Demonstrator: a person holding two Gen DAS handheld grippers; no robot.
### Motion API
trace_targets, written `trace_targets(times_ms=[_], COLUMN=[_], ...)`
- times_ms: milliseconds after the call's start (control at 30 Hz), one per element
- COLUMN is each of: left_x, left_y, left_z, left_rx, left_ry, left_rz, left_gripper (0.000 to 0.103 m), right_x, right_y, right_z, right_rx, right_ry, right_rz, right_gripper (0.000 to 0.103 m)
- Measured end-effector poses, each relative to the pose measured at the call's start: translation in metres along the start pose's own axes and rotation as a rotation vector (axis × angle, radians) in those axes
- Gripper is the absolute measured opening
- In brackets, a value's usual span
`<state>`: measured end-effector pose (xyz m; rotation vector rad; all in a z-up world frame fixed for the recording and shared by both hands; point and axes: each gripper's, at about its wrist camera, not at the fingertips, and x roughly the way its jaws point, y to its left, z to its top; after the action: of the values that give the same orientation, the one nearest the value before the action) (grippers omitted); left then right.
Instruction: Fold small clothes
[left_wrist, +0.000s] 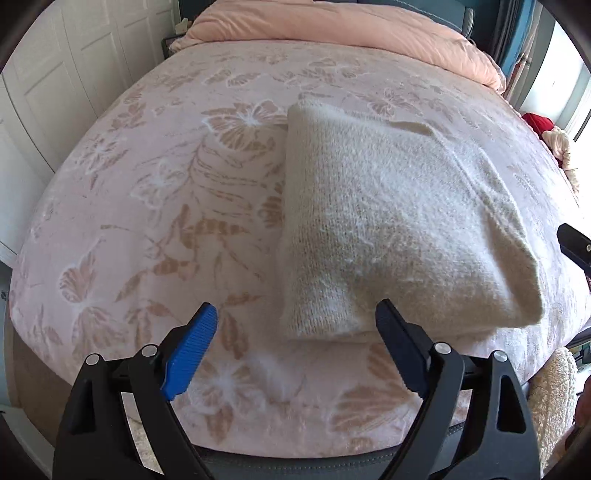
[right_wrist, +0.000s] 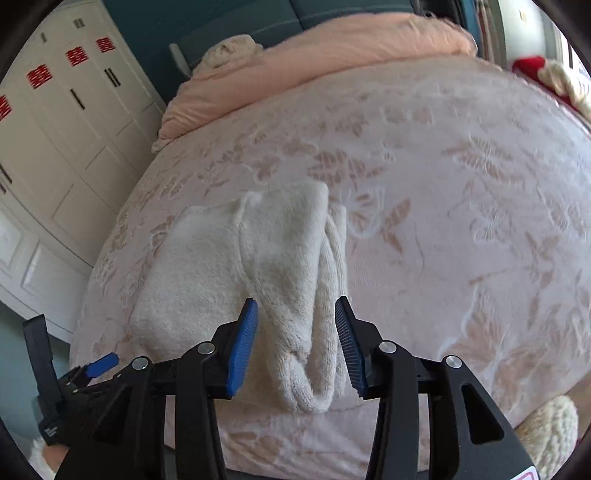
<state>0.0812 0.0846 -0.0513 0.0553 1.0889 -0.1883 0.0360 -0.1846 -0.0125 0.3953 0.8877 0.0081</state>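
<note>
A cream knitted sweater (left_wrist: 388, 221) lies folded into a thick rectangle on the pink flowered bedspread (left_wrist: 166, 206). My left gripper (left_wrist: 295, 314) hovers over its near left corner, jaws wide open and empty. In the right wrist view the same sweater (right_wrist: 229, 266) shows its stacked folded edges toward the right. My right gripper (right_wrist: 296, 304) hangs above that edge, open, with the fabric lying below between the blue pads (right_wrist: 243, 343) and not pressed by them. A part of the right gripper (left_wrist: 576, 247) shows at the right edge of the left wrist view.
A peach duvet (left_wrist: 351, 33) is bunched at the head of the bed. White wardrobe doors (right_wrist: 55, 147) stand to the left. Red and cream items (left_wrist: 550, 136) sit at the bed's right side. A fluffy cream sleeve (left_wrist: 554, 398) is at the lower right.
</note>
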Motion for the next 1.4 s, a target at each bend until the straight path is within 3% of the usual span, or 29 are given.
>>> trace_targets(times_ms=[67, 167, 200, 333, 467, 633, 767, 933, 1400], left_x=[-0.007, -0.007, -0.007, -0.026, -0.04, -0.051, -0.056, -0.058, -0.072], left_y=[-0.003, -0.013, -0.017, -0.035, -0.046, -0.062, -0.075, -0.077, -0.086], left_z=[-0.003, -0.007, -0.008, -0.016, -0.021, -0.031, -0.041, -0.054, -0.074], left_rx=[0.002, 0.014, 0.02, 0.047, 0.048, 0.058, 0.106, 0.07, 0.036], left_ry=[0.0, 0.01, 0.02, -0.004, -0.036, -0.078, -0.105, -0.117, -0.161], left_rz=[0.014, 0.036, 0.041, 0.034, 0.047, 0.081, 0.117, 0.127, 0.138], left_gripper=[0.086, 0.086, 0.086, 0.086, 0.09, 0.091, 0.091, 0.091, 0.091], right_x=[0.012, 0.069, 0.078, 0.035, -0.009, -0.032, -0.034, -0.041, -0.052], right_y=[0.005, -0.003, -0.009, 0.002, 0.005, -0.006, -0.009, 0.004, 0.025], right_z=[-0.01, -0.038, -0.047, -0.037, -0.035, -0.061, -0.082, -0.098, -0.119], right_rx=[-0.041, -0.119, -0.103, -0.069, -0.055, 0.038, 0.065, 0.02, -0.056], right_ry=[0.053, 0.221, 0.228, 0.137, 0.075, 0.073, 0.07, 0.031, 0.011], right_rz=[0.006, -0.108, -0.111, -0.058, -0.06, -0.118, -0.19, -0.248, -0.243], right_gripper=[0.028, 0.016, 0.016, 0.015, 0.016, 0.022, 0.042, 0.058, 0.064])
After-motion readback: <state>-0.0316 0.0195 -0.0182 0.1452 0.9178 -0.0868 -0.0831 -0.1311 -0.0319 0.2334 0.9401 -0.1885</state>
